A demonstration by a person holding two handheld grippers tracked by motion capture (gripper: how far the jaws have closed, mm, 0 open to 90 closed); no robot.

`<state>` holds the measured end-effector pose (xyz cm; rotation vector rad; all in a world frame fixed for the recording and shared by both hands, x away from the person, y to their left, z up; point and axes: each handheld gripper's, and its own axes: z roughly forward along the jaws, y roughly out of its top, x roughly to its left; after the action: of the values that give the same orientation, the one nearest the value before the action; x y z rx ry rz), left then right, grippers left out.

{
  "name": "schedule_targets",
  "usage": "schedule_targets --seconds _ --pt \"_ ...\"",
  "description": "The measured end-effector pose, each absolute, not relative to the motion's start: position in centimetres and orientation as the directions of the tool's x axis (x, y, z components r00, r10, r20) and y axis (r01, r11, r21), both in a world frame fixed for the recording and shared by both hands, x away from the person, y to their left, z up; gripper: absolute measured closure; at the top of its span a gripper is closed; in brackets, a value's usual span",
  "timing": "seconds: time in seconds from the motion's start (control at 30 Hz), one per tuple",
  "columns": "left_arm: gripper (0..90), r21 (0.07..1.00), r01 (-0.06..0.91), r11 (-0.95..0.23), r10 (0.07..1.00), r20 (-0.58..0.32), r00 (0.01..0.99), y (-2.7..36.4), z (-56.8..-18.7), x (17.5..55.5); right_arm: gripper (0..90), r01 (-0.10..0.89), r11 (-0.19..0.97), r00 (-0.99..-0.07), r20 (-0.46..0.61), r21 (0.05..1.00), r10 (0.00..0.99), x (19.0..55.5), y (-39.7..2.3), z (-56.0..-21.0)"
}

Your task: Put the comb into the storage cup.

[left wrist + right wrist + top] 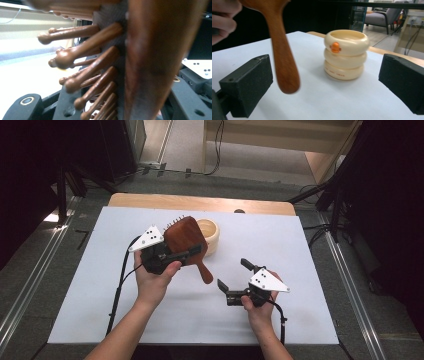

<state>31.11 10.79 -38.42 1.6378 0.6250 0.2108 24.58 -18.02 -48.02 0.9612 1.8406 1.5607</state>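
The left gripper (192, 251) is clamping tight on the head of the wooden hairbrush (186, 240), holding it up off the white table (300, 250) with the bristles (85, 52) jutting sideways and the handle (283, 55) hanging down. The right gripper (235, 275) is sitting low over the table with its jaws spread wide and nothing between them, just beside that handle. Beyond, the cream ringed cup (345, 53) is standing upright, showing an orange mark and faint reddish lettering too blurred to read.

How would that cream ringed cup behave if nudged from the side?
The cream cup looks squat with a broad base, so it would probably slide on the white table cover rather than tip. Its glossy, bulging rings may slip between flat pads.
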Motion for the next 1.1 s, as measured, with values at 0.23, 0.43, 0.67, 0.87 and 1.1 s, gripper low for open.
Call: schedule_targets --seconds 0.23,0.43,0.67,0.87,1.1 --pt "55.9 0.962 0.271 -0.039 0.517 -0.213 0.829 11.3 -38.2 31.3 0.0 0.180 0.062 -0.565 0.052 0.982 0.823 24.4 -20.1 -48.4" --pt "55.9 0.964 0.265 -0.030 0.523 -0.211 0.826 11.7 -37.9 31.8 0.0 0.188 0.060 -0.540 0.052 0.980 0.840 24.0 -21.9 -48.8" --pt "55.8 0.963 0.269 -0.019 0.538 -0.217 0.815 12.1 -37.8 32.4 0.0 0.199 0.072 -0.508 0.040 0.977 0.860 23.3 -24.1 -49.4" --pt "55.8 0.966 0.257 -0.023 0.549 -0.203 0.811 12.3 -37.2 32.9 0.0 0.204 0.062 -0.488 0.047 0.977 0.872 22.9 -25.4 -49.5" --pt "55.7 0.969 0.247 -0.009 0.559 -0.199 0.805 12.7 -36.4 33.6 0.0 0.218 0.057 -0.477 0.056 0.974 0.877 22.5 -26.8 -49.9"
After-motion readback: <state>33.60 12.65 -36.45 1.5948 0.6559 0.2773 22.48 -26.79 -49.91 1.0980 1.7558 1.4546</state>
